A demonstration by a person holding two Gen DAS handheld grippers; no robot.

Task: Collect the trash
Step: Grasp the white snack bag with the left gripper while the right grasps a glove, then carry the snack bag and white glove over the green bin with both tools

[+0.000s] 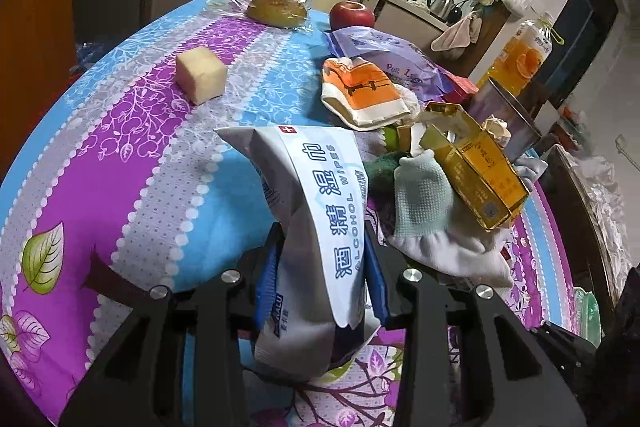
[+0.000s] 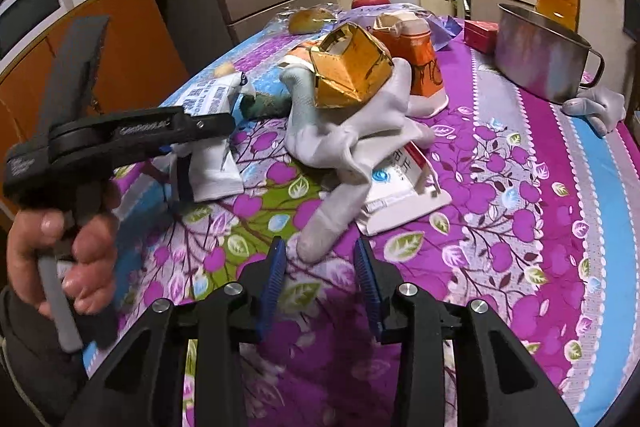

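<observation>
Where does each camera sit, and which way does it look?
Left wrist: sits on the left gripper, looking down along its fingers over the table toward the kitchen; the fingers clamp a wipes pack.
Right wrist: sits on the right gripper, looking likewise; the fingers stand apart near a white glove; a hand holds the left gripper.
Both show the gold box and glove.

My two claws: black frames, blue pads

My left claw [image 1: 322, 267] has black angular arms held by round silver screws, with ribbed blue pads [image 1: 267, 279] lining its fingers. My right claw [image 2: 320, 267] is built the same: black struts, silver screw heads, ridged blue pads [image 2: 274, 277]. Seen from the right wrist, my left hand [image 2: 68, 259] grips a black pistol-style handle with a grey trigger lever, pale lettering along its body, and a dark sleeve at my wrist.
</observation>
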